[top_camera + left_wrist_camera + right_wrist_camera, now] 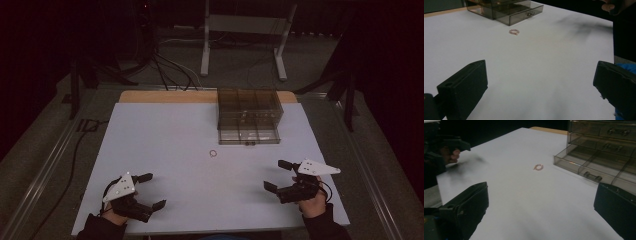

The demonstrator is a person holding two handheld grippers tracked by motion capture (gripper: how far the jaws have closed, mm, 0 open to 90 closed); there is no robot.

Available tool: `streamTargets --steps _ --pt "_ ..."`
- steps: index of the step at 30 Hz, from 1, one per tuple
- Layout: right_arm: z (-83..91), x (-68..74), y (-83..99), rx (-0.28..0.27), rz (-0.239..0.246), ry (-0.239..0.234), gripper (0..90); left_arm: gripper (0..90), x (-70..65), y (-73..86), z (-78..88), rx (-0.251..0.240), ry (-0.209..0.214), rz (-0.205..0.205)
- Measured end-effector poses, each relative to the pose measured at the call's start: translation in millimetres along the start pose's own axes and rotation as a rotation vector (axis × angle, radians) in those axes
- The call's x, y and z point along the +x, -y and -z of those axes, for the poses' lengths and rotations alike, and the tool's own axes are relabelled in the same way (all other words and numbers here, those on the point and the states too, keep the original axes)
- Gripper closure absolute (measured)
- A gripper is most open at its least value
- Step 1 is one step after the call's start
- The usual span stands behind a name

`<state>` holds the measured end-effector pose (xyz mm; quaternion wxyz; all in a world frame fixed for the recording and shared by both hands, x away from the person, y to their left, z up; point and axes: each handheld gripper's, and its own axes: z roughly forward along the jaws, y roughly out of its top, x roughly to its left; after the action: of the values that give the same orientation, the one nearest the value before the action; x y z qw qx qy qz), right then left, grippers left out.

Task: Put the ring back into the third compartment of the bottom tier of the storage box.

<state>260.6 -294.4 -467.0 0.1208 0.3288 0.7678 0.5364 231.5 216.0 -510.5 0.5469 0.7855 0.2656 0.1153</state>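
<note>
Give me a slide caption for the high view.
Both open tools, left tool and right tool, rest near a small ring before a drawer box.

One ring [213, 153], one drawer box [249, 116], two grippers.

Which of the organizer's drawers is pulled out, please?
The bottom drawer of the organizer: it juts toward the ring, its compartments open from above, while the drawers above it sit flush.

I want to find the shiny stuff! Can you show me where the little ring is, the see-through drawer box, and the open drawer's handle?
little ring [213, 153]: high view, on its loop.
see-through drawer box [249, 102]: high view, on its top.
open drawer's handle [593, 176]: right gripper view, on the handle's bar.
</note>
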Motion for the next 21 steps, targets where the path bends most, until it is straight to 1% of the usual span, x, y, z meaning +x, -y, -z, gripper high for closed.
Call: streamTargets --steps 4,8,12,18,21 --pt "-2.9 -0.9 -5.0 0.007 0.003 0.016 0.0 0.4 0.1 0.1 0.1 -0.003 0.004 0.005" --pt "-6.0 -2.3 -10.3 0.004 -0.002 0.017 0.0 0.4 -0.1 0.0 -0.6 -0.003 0.006 0.004" --pt "-11.3 -2.0 -18.4 0.004 0.009 0.027 0.0 0.4 0.1 -0.2 -0.2 -0.003 0.006 0.003" --pt "-18.2 -1.1 -24.3 0.009 0.014 0.028 0.0 0.4 -0.2 -0.3 -0.5 -0.004 0.01 0.003" --pt "-21.9 -0.3 -27.9 0.01 0.014 0.024 0.0 0.4 -0.6 -0.1 -1.1 0.002 0.01 -0.003"
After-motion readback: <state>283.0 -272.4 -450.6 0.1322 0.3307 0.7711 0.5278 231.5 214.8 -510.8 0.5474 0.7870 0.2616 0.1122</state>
